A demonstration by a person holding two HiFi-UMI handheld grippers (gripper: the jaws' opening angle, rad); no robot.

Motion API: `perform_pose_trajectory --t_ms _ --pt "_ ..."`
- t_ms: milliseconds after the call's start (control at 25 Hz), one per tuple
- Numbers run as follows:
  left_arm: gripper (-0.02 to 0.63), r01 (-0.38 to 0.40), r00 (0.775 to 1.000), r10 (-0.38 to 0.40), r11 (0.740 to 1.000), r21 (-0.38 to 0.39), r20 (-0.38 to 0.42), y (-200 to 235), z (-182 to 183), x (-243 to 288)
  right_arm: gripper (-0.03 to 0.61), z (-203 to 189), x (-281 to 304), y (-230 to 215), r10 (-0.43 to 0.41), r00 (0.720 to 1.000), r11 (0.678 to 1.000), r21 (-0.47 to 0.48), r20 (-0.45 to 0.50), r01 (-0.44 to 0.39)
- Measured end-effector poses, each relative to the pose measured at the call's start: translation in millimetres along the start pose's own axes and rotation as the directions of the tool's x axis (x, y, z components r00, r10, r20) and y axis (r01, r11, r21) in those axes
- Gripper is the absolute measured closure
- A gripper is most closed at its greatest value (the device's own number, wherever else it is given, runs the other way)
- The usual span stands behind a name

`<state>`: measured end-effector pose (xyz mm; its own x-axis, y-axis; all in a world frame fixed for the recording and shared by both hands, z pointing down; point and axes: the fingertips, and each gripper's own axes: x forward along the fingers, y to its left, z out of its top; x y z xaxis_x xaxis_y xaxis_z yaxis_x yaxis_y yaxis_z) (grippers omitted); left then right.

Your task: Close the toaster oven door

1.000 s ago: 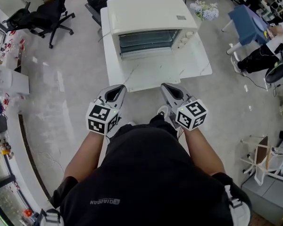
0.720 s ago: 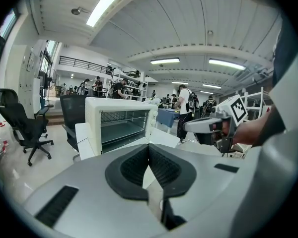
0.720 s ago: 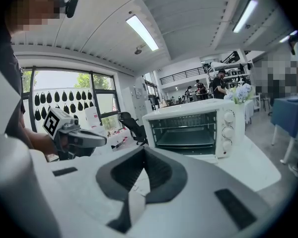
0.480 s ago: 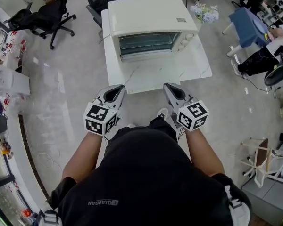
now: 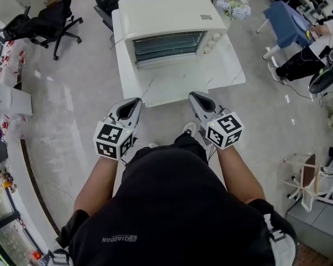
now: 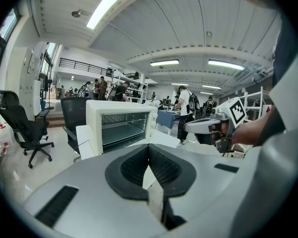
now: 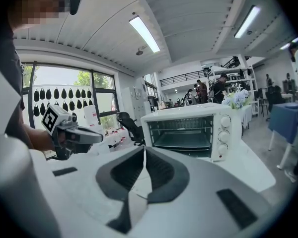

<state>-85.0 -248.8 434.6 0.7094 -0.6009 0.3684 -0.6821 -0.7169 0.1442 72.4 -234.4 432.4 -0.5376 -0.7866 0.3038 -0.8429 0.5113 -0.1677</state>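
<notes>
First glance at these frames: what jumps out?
A cream toaster oven sits at the far end of the white table, its front open so the wire racks show. Closer in, the left gripper and right gripper hover side by side by the table's near edge, jaws together and empty. A black office chair stands on the floor at upper left.

Bench [image 5: 180, 86]: white, straight ahead of you.
Black chair [image 5: 41, 22]: left of the bench.
Flowers [image 5: 236, 8]: past your bench's far right corner.
Blue table [image 5: 286, 24]: right of the bench.
</notes>
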Motion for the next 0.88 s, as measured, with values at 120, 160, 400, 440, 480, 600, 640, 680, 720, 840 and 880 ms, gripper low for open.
perform_pose_trajectory --t_ms 120,160,400,440,480,600,640,680,720,840,880 --pt "0.611 -0.001 1.000 0.001 1.000 -0.001 -0.003 0.6 -1.8 1.2 0.563 0.4 0.4 3.3 0.013 1.000 1.000 -0.004 0.000 -0.013" --pt "0.611 -0.002 1.000 0.002 1.000 -0.003 -0.004 1.1 -2.2 1.4 0.560 0.5 0.6 3.9 0.014 1.000 1.000 -0.004 0.001 -0.014" --pt "0.611 -0.007 1.000 0.007 1.000 -0.012 -0.010 3.5 -6.6 1.3 0.532 1.1 1.7 4.3 0.025 0.999 0.999 0.036 0.025 -0.026" --pt "0.611 -0.008 1.000 0.008 1.000 -0.013 -0.011 3.6 -7.4 1.1 0.528 1.6 1.7 4.7 0.029 0.999 0.999 0.042 0.029 -0.030" --pt "0.611 -0.009 1.000 0.008 1.000 -0.014 -0.011 3.7 -7.8 1.0 0.522 2.2 1.8 5.2 0.035 0.999 0.998 0.047 0.034 -0.036" --pt "0.611 -0.010 1.000 0.009 1.000 -0.016 -0.011 3.1 -7.7 1.6 0.497 3.5 2.2 6.8 0.050 0.998 0.997 0.058 0.041 -0.052" --pt "0.611 -0.009 1.000 0.009 1.000 -0.016 -0.012 2.7 -7.8 1.9 0.489 3.5 2.3 7.2 0.052 0.998 0.997 0.059 0.041 -0.054" --pt "0.611 -0.008 1.000 0.008 1.000 -0.015 -0.012 2.4 -7.9 2.2 0.482 3.2 2.7 7.6 0.053 0.998 0.997 0.060 0.041 -0.056" --pt "0.611 -0.007 1.000 0.007 1.000 -0.015 -0.013 2.3 -7.8 2.5 0.471 2.7 3.5 8.2 0.056 0.998 0.997 0.059 0.040 -0.058" --pt "0.611 -0.004 1.000 0.004 1.000 -0.013 -0.013 1.8 -7.0 3.4 0.445 1.2 5.6 11.3 0.071 0.997 0.996 0.057 0.033 -0.073" --pt "0.611 -0.003 1.000 0.003 1.000 -0.013 -0.015 1.2 -7.3 3.7 0.433 0.4 5.9 12.4 0.077 0.997 0.995 0.061 0.030 -0.079"
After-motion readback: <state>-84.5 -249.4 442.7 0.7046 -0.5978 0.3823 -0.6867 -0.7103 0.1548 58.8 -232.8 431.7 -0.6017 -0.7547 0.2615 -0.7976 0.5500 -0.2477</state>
